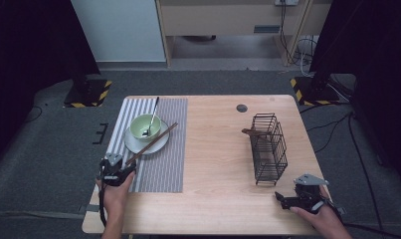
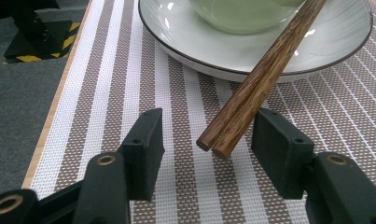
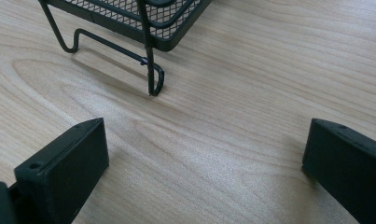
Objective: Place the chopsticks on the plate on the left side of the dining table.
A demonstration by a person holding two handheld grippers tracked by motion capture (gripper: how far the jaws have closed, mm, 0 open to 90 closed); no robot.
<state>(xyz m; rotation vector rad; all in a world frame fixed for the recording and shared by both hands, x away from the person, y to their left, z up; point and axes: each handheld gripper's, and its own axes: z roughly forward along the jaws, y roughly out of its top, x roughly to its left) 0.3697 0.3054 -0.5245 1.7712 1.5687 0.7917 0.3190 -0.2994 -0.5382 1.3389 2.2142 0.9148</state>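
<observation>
The left gripper [image 2: 206, 140] is sitting with its jaws open around the near tips of the pair of dark brown wooden chopsticks [image 2: 265, 74], pads not touching yet. The sticks are leaning on the white plate's rim [image 2: 176, 51] over the striped woven placemat [image 2: 106, 93]. They're probably light, stiff and roll-prone (pinch both together near the end). The right gripper [image 3: 204, 158] is resting wide open on the wooden table [image 3: 251, 60].

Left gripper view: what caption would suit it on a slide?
Open left gripper straddles the ends of two wooden chopsticks leaning on a plate.

A black wire basket [image 1: 268, 148] stands on the wooden table [image 1: 218, 149]; a spoon [image 1: 151, 119] rests in the bowl [image 1: 145, 127]
</observation>
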